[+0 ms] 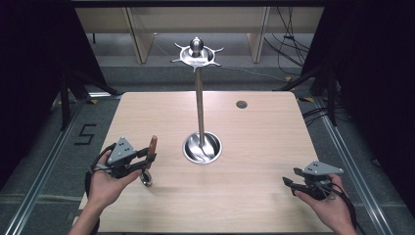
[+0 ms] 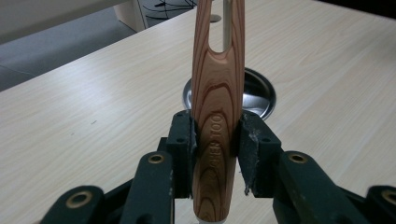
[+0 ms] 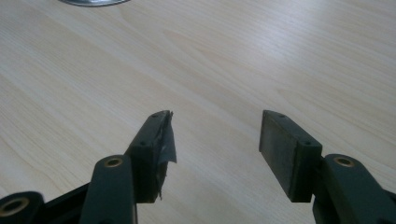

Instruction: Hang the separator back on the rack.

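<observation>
**Utensil up, hanging next**

Left gripper (image 1: 147, 157), left of the stand's base (image 1: 202, 147), clamps a wooden handle (image 2: 218, 116) upright; its metal end, probably a ladle, hangs below. Guide the slot squarely onto a hook up top (image 1: 196, 54). Right gripper (image 1: 289, 183), right of the base, gapes empty.

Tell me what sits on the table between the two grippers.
Nothing: in the high view the table is bare wood between the left gripper, shut on the wooden handle, and the open right gripper.
</observation>
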`<state>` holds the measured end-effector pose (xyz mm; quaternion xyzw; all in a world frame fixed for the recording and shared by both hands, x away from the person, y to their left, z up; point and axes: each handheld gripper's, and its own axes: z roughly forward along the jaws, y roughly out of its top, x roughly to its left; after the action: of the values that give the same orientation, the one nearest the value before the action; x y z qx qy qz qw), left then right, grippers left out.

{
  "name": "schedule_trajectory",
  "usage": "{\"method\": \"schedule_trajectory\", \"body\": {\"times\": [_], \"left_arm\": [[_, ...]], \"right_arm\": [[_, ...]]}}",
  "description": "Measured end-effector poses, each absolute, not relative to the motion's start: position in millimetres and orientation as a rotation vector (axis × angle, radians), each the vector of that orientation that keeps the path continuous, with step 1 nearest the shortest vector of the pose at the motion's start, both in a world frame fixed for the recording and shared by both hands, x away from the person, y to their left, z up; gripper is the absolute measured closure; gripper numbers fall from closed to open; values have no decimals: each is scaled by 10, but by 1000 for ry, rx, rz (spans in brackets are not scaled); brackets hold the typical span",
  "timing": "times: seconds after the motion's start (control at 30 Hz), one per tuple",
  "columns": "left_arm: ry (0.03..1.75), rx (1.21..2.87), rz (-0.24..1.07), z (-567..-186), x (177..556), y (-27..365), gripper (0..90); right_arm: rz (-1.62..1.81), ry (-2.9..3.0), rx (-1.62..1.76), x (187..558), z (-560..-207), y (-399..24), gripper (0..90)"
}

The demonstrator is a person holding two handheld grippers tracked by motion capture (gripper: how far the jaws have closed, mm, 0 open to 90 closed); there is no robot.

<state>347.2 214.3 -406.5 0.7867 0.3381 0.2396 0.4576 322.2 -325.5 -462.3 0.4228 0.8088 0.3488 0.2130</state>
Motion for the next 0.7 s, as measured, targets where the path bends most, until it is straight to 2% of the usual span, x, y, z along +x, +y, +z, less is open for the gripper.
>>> {"method": "schedule_trajectory", "body": {"times": [0.7], "left_arm": [[860,1830,603,-3804,3310,1990,674]], "right_arm": [[970,2247,1173,3218,-4623,-3246,446]]}}
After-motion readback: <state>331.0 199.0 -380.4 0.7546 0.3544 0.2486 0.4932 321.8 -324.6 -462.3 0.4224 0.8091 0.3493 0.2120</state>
